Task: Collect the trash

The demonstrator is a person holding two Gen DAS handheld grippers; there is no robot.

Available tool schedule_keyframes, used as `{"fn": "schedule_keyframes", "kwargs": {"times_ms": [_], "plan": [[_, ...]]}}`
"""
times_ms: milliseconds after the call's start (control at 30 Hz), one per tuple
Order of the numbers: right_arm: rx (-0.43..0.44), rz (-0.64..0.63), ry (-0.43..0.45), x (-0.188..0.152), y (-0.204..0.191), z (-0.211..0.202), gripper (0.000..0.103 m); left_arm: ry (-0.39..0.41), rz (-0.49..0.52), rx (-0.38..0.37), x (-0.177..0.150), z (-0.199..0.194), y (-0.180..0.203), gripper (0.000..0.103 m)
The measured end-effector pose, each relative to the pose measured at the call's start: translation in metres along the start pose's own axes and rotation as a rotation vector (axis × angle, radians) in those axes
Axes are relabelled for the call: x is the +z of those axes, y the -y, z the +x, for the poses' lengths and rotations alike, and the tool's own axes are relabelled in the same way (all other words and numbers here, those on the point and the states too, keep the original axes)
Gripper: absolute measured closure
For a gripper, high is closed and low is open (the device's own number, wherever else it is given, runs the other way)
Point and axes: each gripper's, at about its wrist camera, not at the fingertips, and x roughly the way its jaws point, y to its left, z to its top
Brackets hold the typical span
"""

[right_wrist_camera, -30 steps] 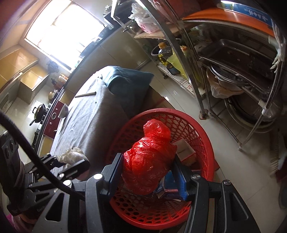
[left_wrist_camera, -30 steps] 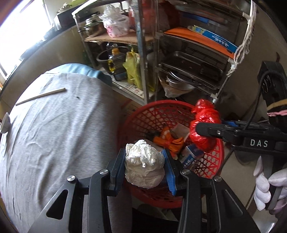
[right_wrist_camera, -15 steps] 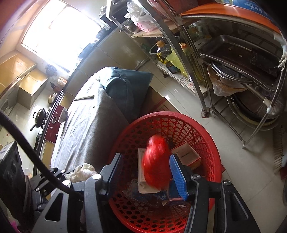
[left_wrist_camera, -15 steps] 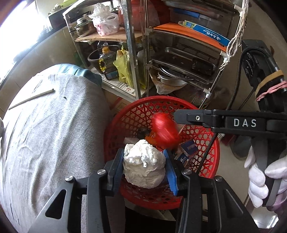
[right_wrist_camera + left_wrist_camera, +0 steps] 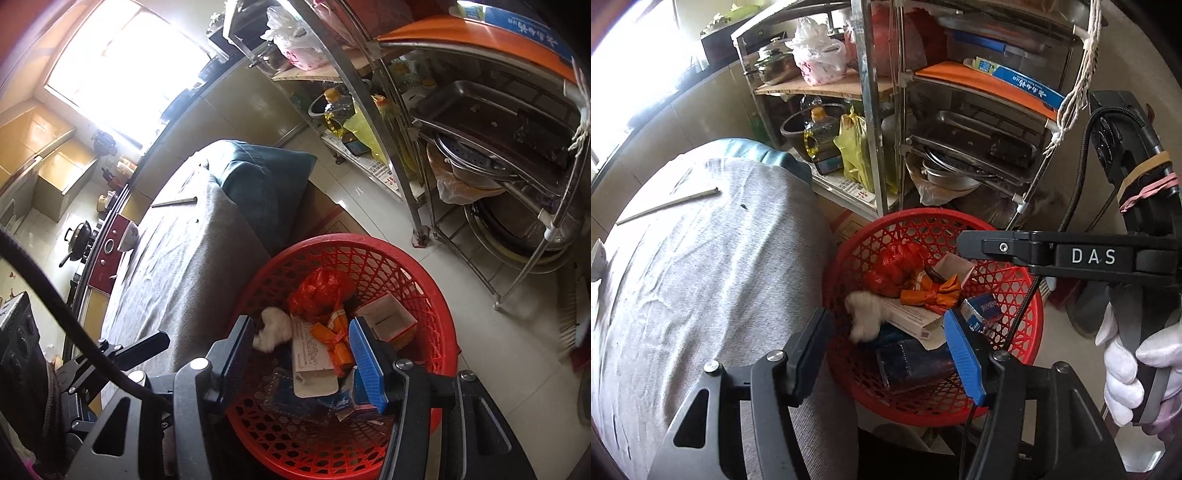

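Observation:
A red mesh basket (image 5: pixel 1027 343) (image 5: pixel 439 295) stands on the floor beside the table. In it lie a red plastic bag (image 5: pixel 894 266) (image 5: pixel 321 291), a white crumpled tissue wad (image 5: pixel 864 314) (image 5: pixel 273 328), orange wrappers (image 5: pixel 931 291), small boxes and a paper sheet (image 5: pixel 310 347). My left gripper (image 5: pixel 886 350) is open and empty above the basket's near rim. My right gripper (image 5: pixel 301 350) is open and empty over the basket; it shows in the left wrist view (image 5: pixel 1052 254) at the right.
A table under grey cloth (image 5: pixel 701 277) (image 5: pixel 184 258) lies left of the basket, with a thin stick (image 5: pixel 668 205) on it. A metal shelf rack (image 5: pixel 886 110) (image 5: pixel 461 129) with pots, trays and bags stands behind the basket. Tiled floor (image 5: pixel 498 350) lies to the right.
Both grippers opened. The red bag dropped from the right gripper into the basket, then the white tissue wad dropped from the left gripper into it.

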Motion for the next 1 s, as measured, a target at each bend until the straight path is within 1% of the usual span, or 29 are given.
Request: {"fn": "schedule_keyframes", "kwargs": {"times_ms": [167, 233, 300, 500, 733, 833, 1000], "plan": [[-0.005, -0.027, 0.009, -0.001, -0.013, -0.005, 0.045, 0.029, -0.003, 0.011, -0.004, -0.014, -0.002, 0.036], [-0.008, -0.039, 0.013, -0.002, -0.018, -0.007, 0.045, 0.050, -0.005, 0.017, -0.006, -0.023, -0.004, 0.032], [-0.011, -0.053, 0.018, -0.002, -0.024, -0.010, 0.045, 0.072, -0.011, 0.026, -0.008, -0.031, -0.008, 0.026], [-0.012, -0.103, 0.028, -0.003, -0.047, -0.015, 0.045, 0.122, -0.043, 0.062, -0.015, -0.056, -0.022, 0.026], [0.000, -0.191, 0.028, -0.004, -0.087, -0.013, 0.045, 0.148, -0.105, 0.156, -0.031, -0.077, -0.049, 0.026], [0.006, -0.232, 0.025, -0.005, -0.106, -0.011, 0.045, 0.163, -0.148, 0.201, -0.038, -0.088, -0.065, 0.026], [0.015, -0.309, 0.021, -0.011, -0.140, -0.006, 0.045, 0.179, -0.224, 0.254, -0.052, -0.103, -0.091, 0.025]]}}
